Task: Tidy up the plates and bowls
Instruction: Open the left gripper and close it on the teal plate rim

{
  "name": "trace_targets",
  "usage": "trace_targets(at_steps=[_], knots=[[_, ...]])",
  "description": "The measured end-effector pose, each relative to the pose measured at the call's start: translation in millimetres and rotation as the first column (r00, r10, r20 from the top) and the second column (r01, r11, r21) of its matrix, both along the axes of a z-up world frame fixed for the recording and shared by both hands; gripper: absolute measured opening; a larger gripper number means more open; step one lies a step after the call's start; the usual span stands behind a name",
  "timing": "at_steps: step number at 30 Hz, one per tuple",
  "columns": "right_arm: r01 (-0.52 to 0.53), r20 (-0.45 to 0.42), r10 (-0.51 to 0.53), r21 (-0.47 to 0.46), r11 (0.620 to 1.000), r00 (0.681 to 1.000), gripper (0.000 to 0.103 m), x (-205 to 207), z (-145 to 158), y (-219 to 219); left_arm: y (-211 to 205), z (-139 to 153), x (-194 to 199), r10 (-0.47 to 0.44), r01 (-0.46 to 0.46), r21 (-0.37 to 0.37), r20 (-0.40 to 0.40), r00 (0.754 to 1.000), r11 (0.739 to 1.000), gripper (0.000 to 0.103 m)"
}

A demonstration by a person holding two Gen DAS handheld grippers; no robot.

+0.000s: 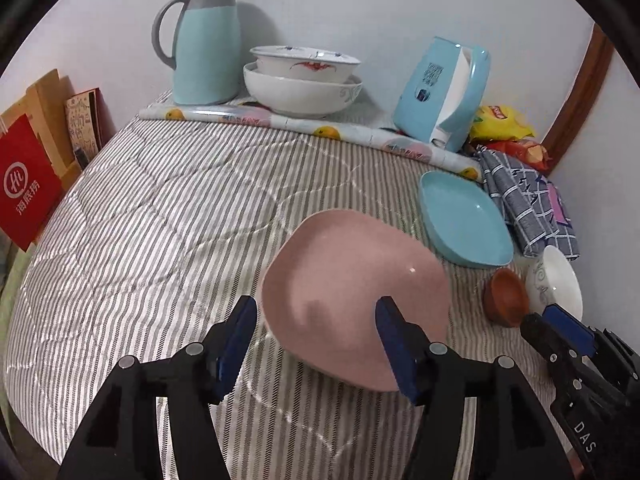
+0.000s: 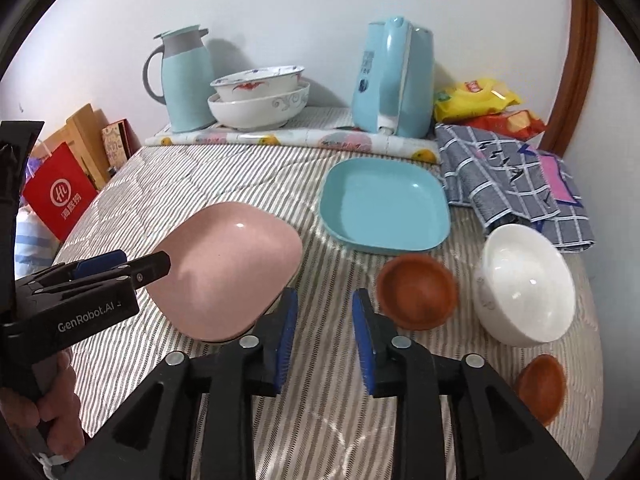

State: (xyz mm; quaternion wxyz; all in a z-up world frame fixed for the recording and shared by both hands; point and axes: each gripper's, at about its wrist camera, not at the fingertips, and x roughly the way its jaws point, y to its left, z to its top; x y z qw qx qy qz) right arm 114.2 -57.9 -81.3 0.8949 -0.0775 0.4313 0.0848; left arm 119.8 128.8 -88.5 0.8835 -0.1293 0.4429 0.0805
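A pink square plate point(image 1: 356, 292) lies on the striped cloth, also in the right wrist view point(image 2: 228, 272). My left gripper point(image 1: 316, 320) is open, its fingers astride the plate's near left part, just above it; it shows in the right wrist view point(image 2: 132, 266). A blue square plate point(image 2: 384, 204) lies beyond, also in the left wrist view point(image 1: 464, 220). My right gripper point(image 2: 325, 312) is open and empty, between the pink plate and a small brown bowl point(image 2: 416, 292). A white bowl point(image 2: 524, 284) and a second brown bowl point(image 2: 542, 388) lie to the right.
Two stacked white bowls point(image 2: 260, 96), a teal jug point(image 2: 184, 80) and a blue box-like appliance point(image 2: 396, 80) stand at the back by the wall. A checked cloth point(image 2: 516, 184) and snack bags point(image 2: 476, 100) lie at the right. A red bag point(image 2: 60, 196) stands left.
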Motion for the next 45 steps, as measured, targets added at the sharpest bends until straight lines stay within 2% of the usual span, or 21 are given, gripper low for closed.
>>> trace_targets(at_steps=[8, 20, 27, 37, 45], knots=[[0.054, 0.059, -0.055, 0.003, 0.999, 0.997, 0.046, 4, 25, -23, -23, 17, 17, -0.043, 0.043, 0.013, 0.036, 0.998, 0.999, 0.06], [0.12, 0.099, -0.121, 0.019, 0.993, 0.988, 0.054, 31, 45, -56, -54, 24, 54, -0.096, 0.095, 0.019, 0.056, 0.994, 0.995, 0.06], [0.133, 0.108, -0.134, 0.01, 0.991, 0.985, 0.054, 53, 45, -69, -61, 17, 75, -0.107, 0.106, 0.03, 0.041, 0.993, 0.994, 0.06], [0.156, 0.065, -0.157, 0.017, 0.988, 0.985, 0.054, 96, 31, -88, -66, 3, 108, -0.13, 0.13, 0.008, 0.014, 0.991, 0.991, 0.06], [0.146, -0.014, -0.146, 0.015, 0.989, 0.989, 0.037, 125, 10, -84, -71, -8, 135, -0.161, 0.161, -0.003, -0.01, 0.987, 0.987, 0.059]])
